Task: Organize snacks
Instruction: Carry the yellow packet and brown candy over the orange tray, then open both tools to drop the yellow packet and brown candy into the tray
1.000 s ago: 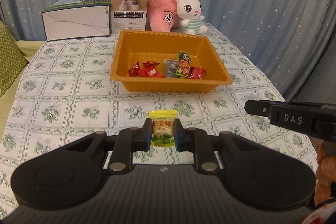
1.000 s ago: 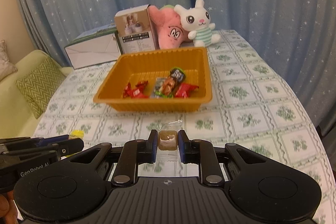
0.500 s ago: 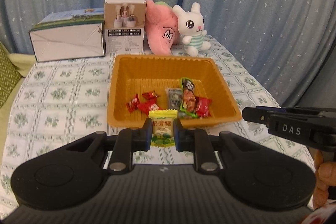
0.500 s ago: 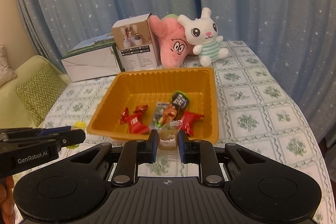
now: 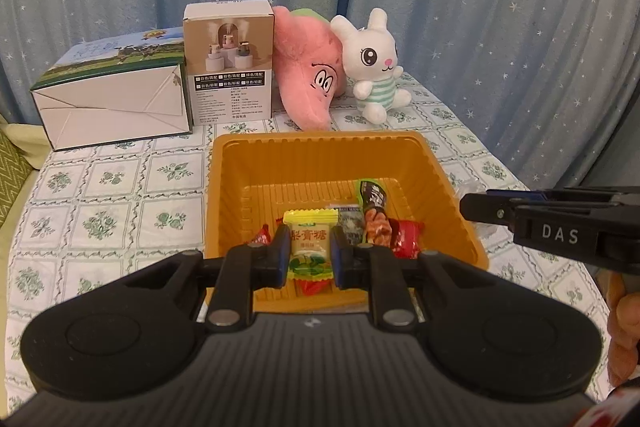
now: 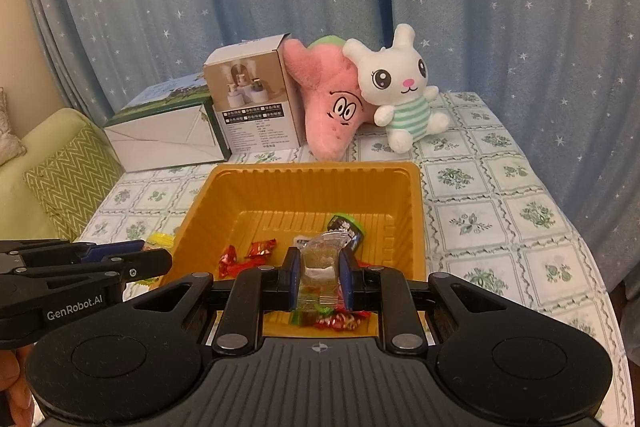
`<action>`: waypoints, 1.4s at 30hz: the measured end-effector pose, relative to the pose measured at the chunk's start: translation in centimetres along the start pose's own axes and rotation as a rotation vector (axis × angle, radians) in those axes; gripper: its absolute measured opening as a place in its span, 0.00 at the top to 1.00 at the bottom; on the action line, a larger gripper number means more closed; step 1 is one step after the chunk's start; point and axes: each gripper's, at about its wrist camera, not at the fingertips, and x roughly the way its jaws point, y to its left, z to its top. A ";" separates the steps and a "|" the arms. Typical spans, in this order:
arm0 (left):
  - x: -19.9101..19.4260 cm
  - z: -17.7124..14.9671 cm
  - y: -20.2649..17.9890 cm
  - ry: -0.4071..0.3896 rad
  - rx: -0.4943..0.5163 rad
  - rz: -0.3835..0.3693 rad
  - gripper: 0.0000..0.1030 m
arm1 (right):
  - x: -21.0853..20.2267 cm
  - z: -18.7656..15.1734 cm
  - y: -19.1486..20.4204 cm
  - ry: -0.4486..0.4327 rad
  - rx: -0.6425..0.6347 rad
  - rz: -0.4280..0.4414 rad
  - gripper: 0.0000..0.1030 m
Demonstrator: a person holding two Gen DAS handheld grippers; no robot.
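- Left gripper (image 5: 310, 251) is clenched on a flat yellow candy packet (image 5: 309, 241), held upright over the near rim so it can drop in
- Right gripper (image 6: 320, 281) pinches a crinkly clear-wrapped sweet (image 6: 322, 259) likewise
- Just ahead, the ribbed orange plastic tray (image 6: 312, 183) holds shiny red wrappers (image 6: 260, 251)

Along the worktop's (image 5: 120, 187) far edge: green-topped carton (image 5: 112, 99), humidifier box (image 5: 230, 67), pink plush (image 5: 310, 71), white rabbit plush (image 5: 374, 67); starred curtain (image 5: 480, 7) behind.
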 end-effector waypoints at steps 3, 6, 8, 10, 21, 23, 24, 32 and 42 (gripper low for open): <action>1.2 0.7 0.8 0.012 -0.020 -0.012 0.82 | 1.2 0.6 -0.3 0.014 0.000 -0.009 0.80; 2.7 1.1 1.6 0.035 -0.054 -0.029 0.82 | 2.2 1.0 -0.9 0.032 0.029 -0.001 0.80; 3.5 1.2 1.8 0.047 -0.060 -0.028 0.82 | 2.7 1.2 -1.1 0.040 0.040 0.003 0.80; 4.2 1.3 1.9 0.056 -0.051 -0.024 0.82 | 3.2 1.3 -1.2 0.045 0.041 0.004 0.80; 6.6 1.0 2.9 0.089 -0.056 0.002 0.64 | 4.6 1.1 -1.4 0.059 0.045 0.006 0.80; 6.3 1.0 3.2 0.081 -0.059 0.000 0.63 | 4.7 1.1 -1.4 0.062 0.049 0.010 0.80; 6.1 1.0 3.2 0.080 -0.053 0.004 0.62 | 4.8 1.0 -1.5 0.062 0.050 0.011 0.80; 5.0 0.7 2.9 0.054 -0.005 0.026 0.50 | 5.1 1.2 -1.6 0.063 0.056 0.009 0.80; 4.4 0.1 2.7 0.047 -0.006 0.031 0.34 | 5.2 1.8 -2.4 0.040 0.103 0.027 0.76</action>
